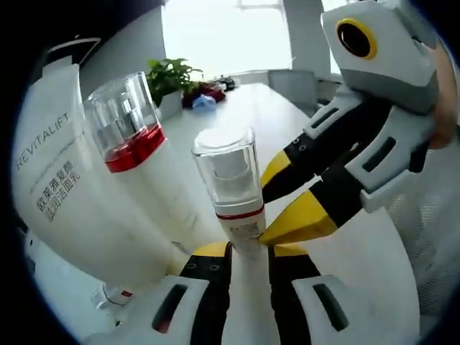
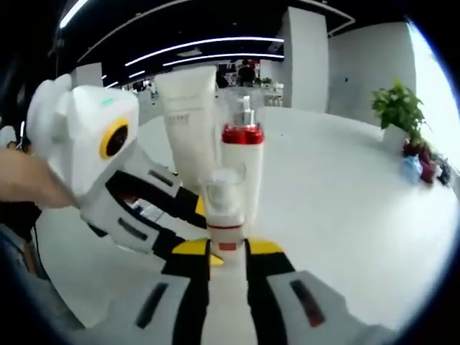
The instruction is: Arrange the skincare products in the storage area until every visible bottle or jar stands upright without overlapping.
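Holding one small clear-capped bottle (image 1: 241,215) with both grippers, left gripper (image 1: 248,253) and right gripper (image 2: 227,251) each clamped on its body, you're mid-placement; next, stand it upright beside the red-collared pump bottle (image 2: 242,154) and white tube (image 2: 188,115) without touching them

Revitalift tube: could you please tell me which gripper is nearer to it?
Left. The Revitalift tube sits right beside the left gripper. From the right gripper, it stands farther off, beyond the small bottle and the pump bottle.
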`<state>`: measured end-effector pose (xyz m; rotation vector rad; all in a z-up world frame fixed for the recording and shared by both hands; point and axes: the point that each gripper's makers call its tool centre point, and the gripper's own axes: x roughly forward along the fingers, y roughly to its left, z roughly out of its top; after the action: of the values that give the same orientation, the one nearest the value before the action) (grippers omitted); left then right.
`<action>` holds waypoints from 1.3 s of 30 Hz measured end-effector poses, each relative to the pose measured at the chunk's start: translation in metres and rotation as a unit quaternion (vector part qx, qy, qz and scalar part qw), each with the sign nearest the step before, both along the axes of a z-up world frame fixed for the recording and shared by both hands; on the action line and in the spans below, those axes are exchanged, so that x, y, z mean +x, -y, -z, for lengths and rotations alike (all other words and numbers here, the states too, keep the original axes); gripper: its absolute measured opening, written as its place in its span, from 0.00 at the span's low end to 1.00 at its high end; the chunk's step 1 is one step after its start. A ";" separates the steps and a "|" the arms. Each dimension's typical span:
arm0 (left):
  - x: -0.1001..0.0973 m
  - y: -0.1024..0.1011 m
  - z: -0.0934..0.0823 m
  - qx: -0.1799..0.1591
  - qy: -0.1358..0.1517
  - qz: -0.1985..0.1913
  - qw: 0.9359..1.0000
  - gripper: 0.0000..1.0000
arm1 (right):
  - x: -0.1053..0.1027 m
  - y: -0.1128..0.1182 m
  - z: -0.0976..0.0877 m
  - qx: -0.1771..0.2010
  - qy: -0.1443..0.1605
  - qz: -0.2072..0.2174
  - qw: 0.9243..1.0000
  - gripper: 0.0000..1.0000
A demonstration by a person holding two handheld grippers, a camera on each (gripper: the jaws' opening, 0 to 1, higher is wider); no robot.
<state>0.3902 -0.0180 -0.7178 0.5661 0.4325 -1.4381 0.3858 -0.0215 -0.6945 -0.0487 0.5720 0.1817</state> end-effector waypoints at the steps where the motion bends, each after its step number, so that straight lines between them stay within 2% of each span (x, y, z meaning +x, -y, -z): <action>1: 0.000 0.000 0.000 0.000 0.001 0.001 1.000 0.17 | 0.000 0.000 0.000 0.001 0.000 -0.002 1.000 0.18; 14: 0.010 -0.005 0.001 0.004 0.007 0.005 1.000 0.17 | 0.003 -0.004 0.001 0.015 -0.004 -0.012 1.000 0.16; 29: 0.010 0.003 -0.002 0.003 0.006 0.012 1.000 0.17 | 0.004 0.001 0.001 0.011 -0.005 -0.006 1.000 0.17; 39: 0.008 0.000 -0.002 0.005 0.001 0.008 1.000 0.18 | 0.004 0.003 0.000 0.008 -0.004 -0.007 1.000 0.18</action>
<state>0.3980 -0.0185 -0.7161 0.5802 0.4348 -1.4511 0.3897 -0.0248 -0.6947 -0.0365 0.5780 0.2009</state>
